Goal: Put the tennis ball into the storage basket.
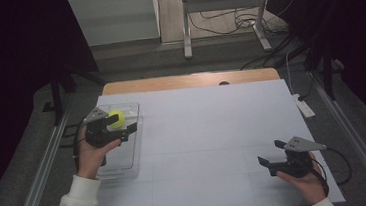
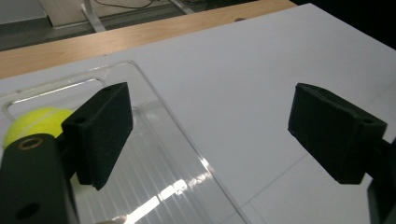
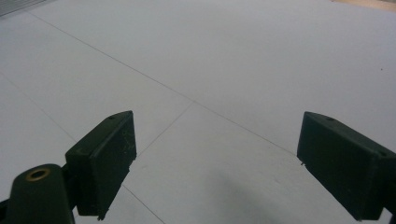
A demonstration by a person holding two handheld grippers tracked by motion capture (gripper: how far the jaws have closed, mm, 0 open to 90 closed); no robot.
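lying in a clear tray (image 1: 126, 160), yellow ball (image 1: 116, 118), left claw (image 1: 120, 124) released above it, right claw (image 1: 271, 154) released

Lab (loose floor cables (image 1: 224, 21))

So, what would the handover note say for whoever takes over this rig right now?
Left tool: open, nothing between its jaws, over the clear tray at the table's left.
Right tool: open, empty, above the bare white table at the near right.
Tennis ball: lies in the tray's far end, beside the left tool, free of its pads.
Done: the ball appears to be placed in the tray.
Left: probably just draw the left tool clear of the tray; no other loose thing shows on the table.
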